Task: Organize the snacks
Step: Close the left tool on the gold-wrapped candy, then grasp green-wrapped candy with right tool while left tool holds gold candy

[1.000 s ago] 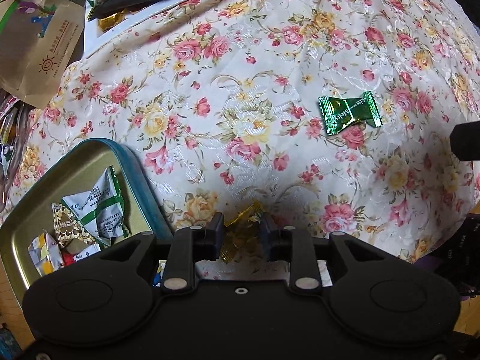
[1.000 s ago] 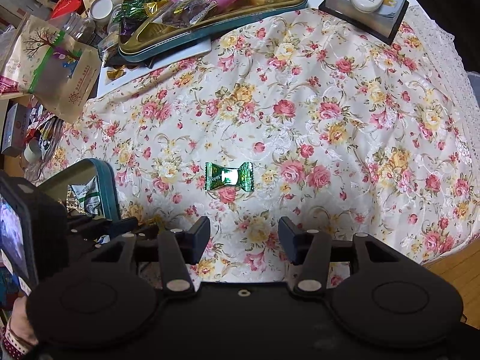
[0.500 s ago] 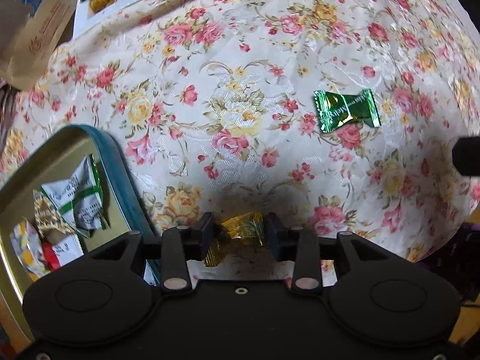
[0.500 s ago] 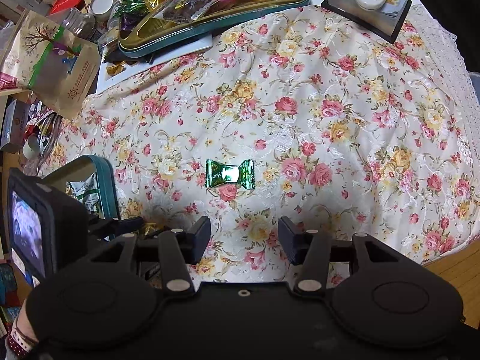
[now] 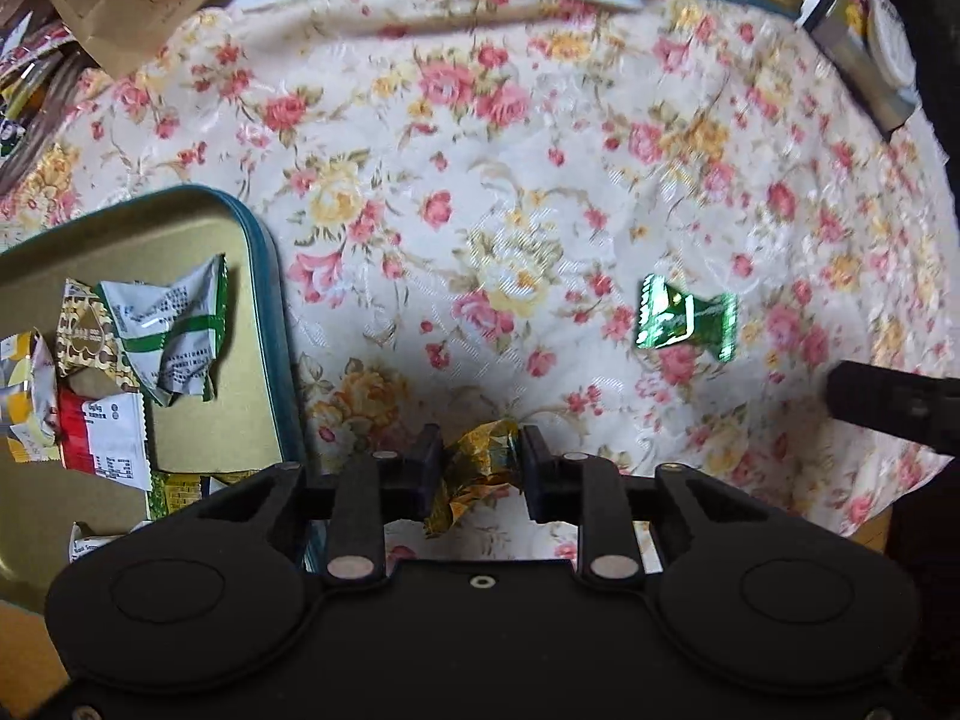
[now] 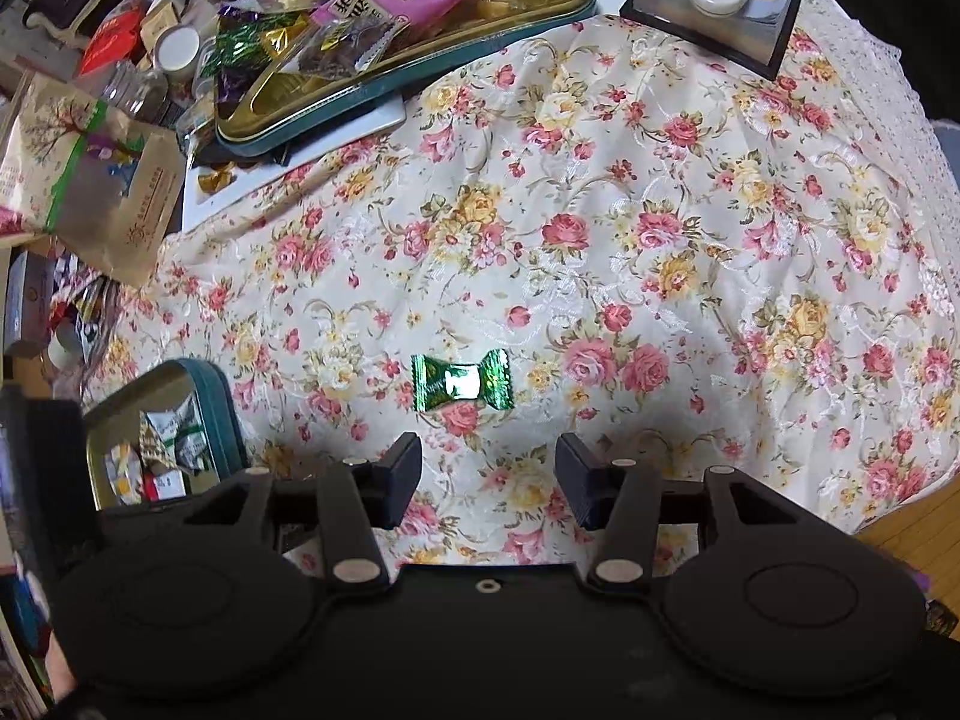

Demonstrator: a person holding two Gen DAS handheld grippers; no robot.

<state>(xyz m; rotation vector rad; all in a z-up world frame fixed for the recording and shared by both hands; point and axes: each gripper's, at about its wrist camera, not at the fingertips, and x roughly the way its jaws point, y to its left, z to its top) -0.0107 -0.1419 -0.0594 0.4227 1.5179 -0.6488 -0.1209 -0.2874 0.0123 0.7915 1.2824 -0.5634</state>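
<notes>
Left wrist view: a gold-wrapped candy [image 5: 480, 468] is seen between the fingers of the left gripper [image 5: 479, 471], which are closing on it. The pads look pressed against the crinkly wrapper, so it is probably being gripped tight so it will not slip. The gripper is pointed down at the flowered cloth [image 5: 540, 150] on the worktop. Just to its left, a gold tin with a blue rim [image 5: 267, 276] is placed, and other wrapped snacks [image 5: 168, 330] are already kept inside. The candy is likely meant to be put there too.

In the right wrist view, a green candy [image 6: 461, 383] is left on the cloth, just ahead of the right gripper [image 6: 487, 480]. Its fingers are held apart with nothing between them, likely ready for that candy next.
</notes>
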